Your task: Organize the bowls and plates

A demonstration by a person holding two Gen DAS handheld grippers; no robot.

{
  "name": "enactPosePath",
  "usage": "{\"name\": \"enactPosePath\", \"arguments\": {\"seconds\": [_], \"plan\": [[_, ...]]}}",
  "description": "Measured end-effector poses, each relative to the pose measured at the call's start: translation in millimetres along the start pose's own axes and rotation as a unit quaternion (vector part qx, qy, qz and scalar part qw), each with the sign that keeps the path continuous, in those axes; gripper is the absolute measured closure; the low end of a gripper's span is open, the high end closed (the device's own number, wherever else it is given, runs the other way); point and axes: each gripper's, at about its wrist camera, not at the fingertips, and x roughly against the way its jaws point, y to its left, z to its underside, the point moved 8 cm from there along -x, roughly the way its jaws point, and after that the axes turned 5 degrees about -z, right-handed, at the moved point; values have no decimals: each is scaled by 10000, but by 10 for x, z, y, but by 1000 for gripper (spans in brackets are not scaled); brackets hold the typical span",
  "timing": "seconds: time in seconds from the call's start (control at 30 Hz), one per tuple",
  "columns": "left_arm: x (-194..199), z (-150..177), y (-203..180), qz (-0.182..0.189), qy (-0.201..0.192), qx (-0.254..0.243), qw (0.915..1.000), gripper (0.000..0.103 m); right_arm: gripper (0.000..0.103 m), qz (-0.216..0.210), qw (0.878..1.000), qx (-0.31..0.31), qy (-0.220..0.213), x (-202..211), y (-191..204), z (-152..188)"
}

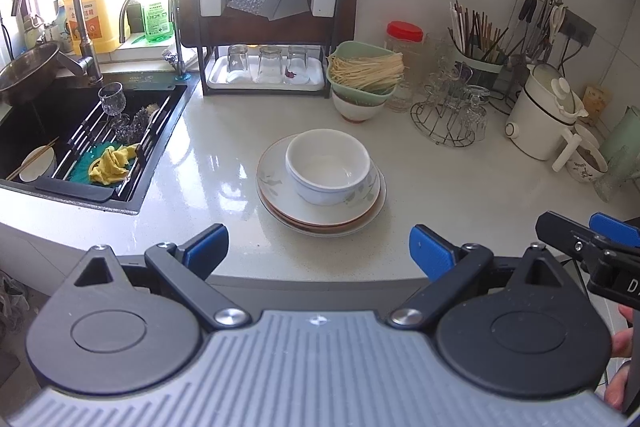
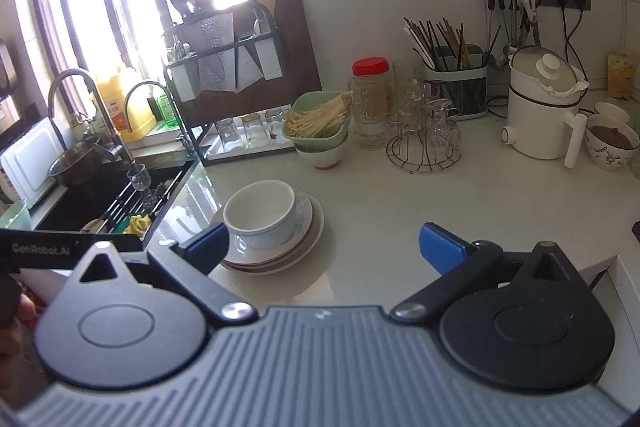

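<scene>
A white bowl point(image 1: 326, 165) point(image 2: 260, 215) sits in the top plate of a short stack of plates point(image 1: 280, 187) point(image 2: 306, 245) in the middle of the white counter point(image 1: 460, 195). My left gripper point(image 1: 320, 249) hovers open just in front of the stack, nothing between its blue pads. My right gripper point(image 2: 324, 247) is open wide and empty, to the right of the stack, its left finger point(image 2: 206, 247) overlapping the plates' near rim. One of its fingers point(image 1: 560, 231) shows at the right edge of the left wrist view. Further back, a green bowl of noodles point(image 1: 362, 75) rests on a white bowl point(image 1: 356, 109).
The sink point(image 1: 24, 123) at left holds a bowl with chopsticks point(image 1: 38, 163), a wine glass and a yellow cloth on a roll-up rack. At the back stand a rack with upturned glasses point(image 1: 266, 65), a wire glass holder point(image 1: 450, 115), a chopstick holder point(image 2: 456, 83), a white pot point(image 2: 540, 107) and cups.
</scene>
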Motion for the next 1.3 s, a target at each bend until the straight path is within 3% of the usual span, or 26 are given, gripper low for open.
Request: {"name": "enactPosePath", "arguments": {"seconds": [0.77,1.3], "plan": [[-51,-12,35,-27,43,169,9998,4,0,-61,9999,20,93,-35,-12,-17],[-39,8,139,-309,90,265,9991,4,0,-134,9998,33,151,-61,3,1]]}}
